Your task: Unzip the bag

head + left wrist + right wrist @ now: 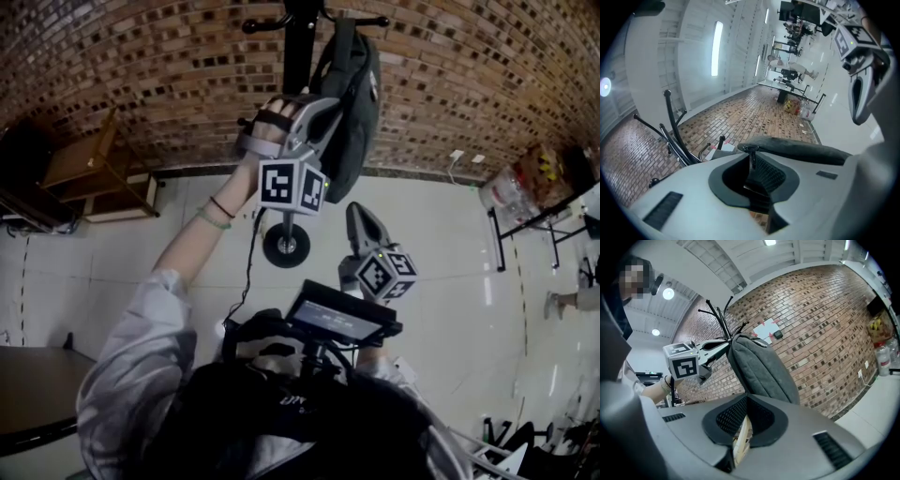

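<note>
A dark grey bag (352, 103) hangs from a black coat rack (300, 47) in front of a brick wall. My left gripper (331, 108) is raised against the bag's left side. In the left gripper view its jaws (752, 165) are shut on the small black zipper pull (752, 158), which hangs from the bag's top edge (801, 149). My right gripper (362, 217) hovers lower, below the bag and apart from it. In its own view the jaws (746, 405) are together with nothing between them, and they face the bag (761, 369) and the left gripper (717, 348).
The rack's wheeled foot (286, 244) stands on the white tiled floor. A wooden shelf (94, 169) is at the back left. A dark tabletop (28, 384) lies at the lower left. A black-framed table with bags and bottles (534, 187) stands at the right.
</note>
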`<state>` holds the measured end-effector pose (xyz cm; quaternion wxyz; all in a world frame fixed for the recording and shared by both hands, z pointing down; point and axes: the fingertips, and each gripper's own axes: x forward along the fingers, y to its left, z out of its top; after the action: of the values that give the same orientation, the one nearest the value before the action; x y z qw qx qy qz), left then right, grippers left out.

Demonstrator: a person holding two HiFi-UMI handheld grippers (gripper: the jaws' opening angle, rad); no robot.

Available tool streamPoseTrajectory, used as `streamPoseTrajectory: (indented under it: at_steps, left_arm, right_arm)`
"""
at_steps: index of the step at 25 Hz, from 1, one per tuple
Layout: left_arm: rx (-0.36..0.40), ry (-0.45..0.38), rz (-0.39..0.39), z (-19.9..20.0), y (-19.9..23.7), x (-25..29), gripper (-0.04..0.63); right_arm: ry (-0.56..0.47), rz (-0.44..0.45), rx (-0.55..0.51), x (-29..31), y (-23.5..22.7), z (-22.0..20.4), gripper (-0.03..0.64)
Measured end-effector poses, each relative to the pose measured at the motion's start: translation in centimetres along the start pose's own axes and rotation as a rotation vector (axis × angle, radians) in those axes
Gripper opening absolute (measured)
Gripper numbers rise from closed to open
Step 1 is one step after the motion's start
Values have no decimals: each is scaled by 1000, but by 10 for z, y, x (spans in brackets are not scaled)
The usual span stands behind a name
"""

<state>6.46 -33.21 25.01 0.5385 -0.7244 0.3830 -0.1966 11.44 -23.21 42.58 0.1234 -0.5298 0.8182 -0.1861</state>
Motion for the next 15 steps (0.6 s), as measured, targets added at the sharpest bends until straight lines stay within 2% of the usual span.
streamPoseTrajectory:
  at_steps: [3, 5, 8, 11, 15]
  left_arm:
    - [-14, 9, -21, 0, 0, 4, 44]
    - [-4, 8, -13, -1, 0, 3, 18]
    - [12, 10, 3, -1, 0, 4, 17]
    - [-10, 19, -24, -1, -1, 3, 17]
    - [1, 27, -39, -2, -4, 0, 16]
  right_arm:
    - [-3, 2, -1, -1, -1, 2, 0]
    - [-4, -2, 2, -3, -4, 3, -1]
    - [-4, -11, 8, -5, -10, 2, 0]
    - [-6, -12, 21, -6, -13, 2, 0]
    - [3, -2, 25, -4, -11, 0, 0]
